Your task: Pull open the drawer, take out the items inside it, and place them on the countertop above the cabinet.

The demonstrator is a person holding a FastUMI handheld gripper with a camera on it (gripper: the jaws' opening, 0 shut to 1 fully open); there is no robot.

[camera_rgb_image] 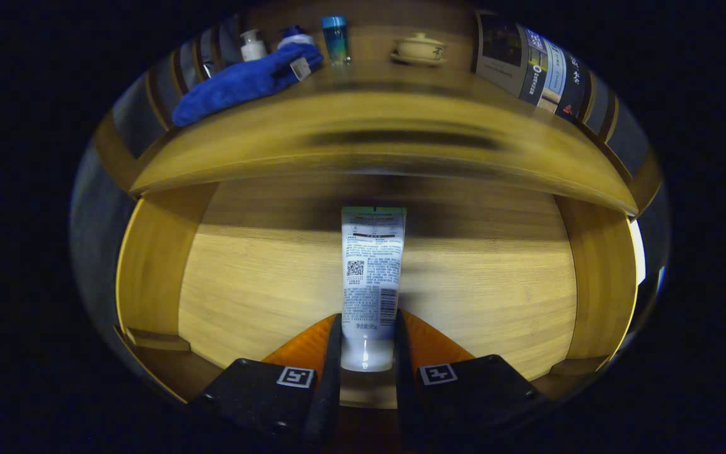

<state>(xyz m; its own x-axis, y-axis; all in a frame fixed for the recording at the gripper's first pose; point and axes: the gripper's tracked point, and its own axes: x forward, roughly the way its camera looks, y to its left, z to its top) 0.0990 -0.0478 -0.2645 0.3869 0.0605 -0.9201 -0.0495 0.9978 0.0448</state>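
Over the open drawer (pixel 262 284), gripper (pixel 368 328) jaws clamp the white tube (pixel 371 271).

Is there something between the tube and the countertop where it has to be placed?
The gripper is shut on the white tube inside the open drawer. The countertop's front edge overhangs the drawer, so the tube must come out toward the person first. A blue towel takes the counter's left side.
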